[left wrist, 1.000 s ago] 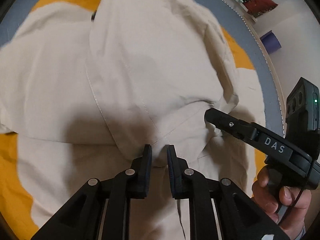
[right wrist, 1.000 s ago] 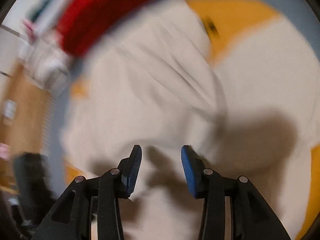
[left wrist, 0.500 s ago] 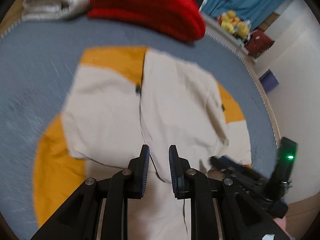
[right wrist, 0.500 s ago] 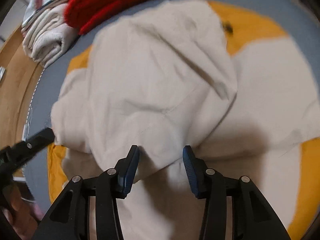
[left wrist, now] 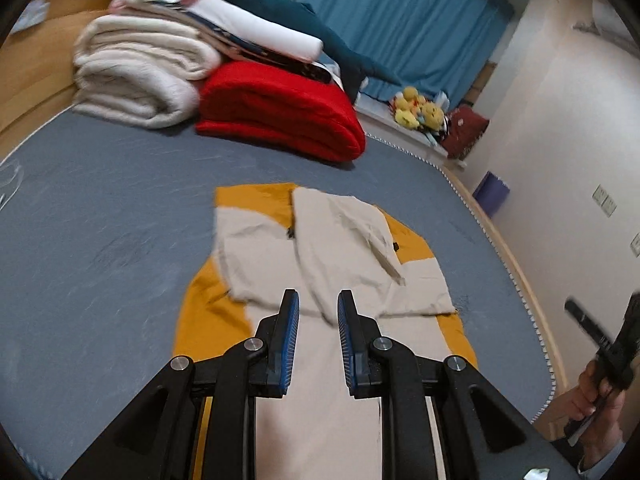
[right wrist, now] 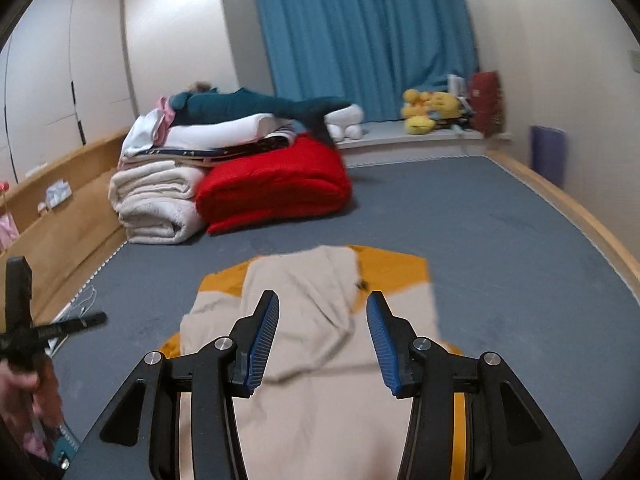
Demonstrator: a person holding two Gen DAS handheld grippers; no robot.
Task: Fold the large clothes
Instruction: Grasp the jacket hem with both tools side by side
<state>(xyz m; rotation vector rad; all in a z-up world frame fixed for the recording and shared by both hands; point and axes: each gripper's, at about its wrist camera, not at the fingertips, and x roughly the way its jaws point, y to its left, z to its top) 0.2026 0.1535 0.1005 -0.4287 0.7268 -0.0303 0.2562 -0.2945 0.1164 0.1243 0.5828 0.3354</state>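
A cream and mustard-orange garment (left wrist: 340, 248) lies folded and flat on the grey bed (left wrist: 100, 220), its sleeves laid over the middle. My left gripper (left wrist: 318, 308) hovers above its near half, open by a narrow gap with nothing between the pads. At the right edge of the left wrist view a hand (left wrist: 600, 392) holds my right gripper (left wrist: 592, 320). In the right wrist view the garment (right wrist: 304, 292) lies below my right gripper (right wrist: 322, 312), which stands open wider and empty. The left gripper (right wrist: 60, 326) shows at that view's left edge, blurred.
A folded red blanket (left wrist: 280, 108), a rolled cream blanket (left wrist: 136, 76) and stacked bedding with a teal plush (right wrist: 248, 106) sit at the bed's far end. Yellow plush toys (right wrist: 432, 110) line the sill under a blue curtain (right wrist: 360, 32). Wooden bed rails (right wrist: 568, 200) border the mattress.
Both grippers have risen and drawn back from the garment, which was close under them before. The right jaws have widened a little. The garment lies still on the bed.
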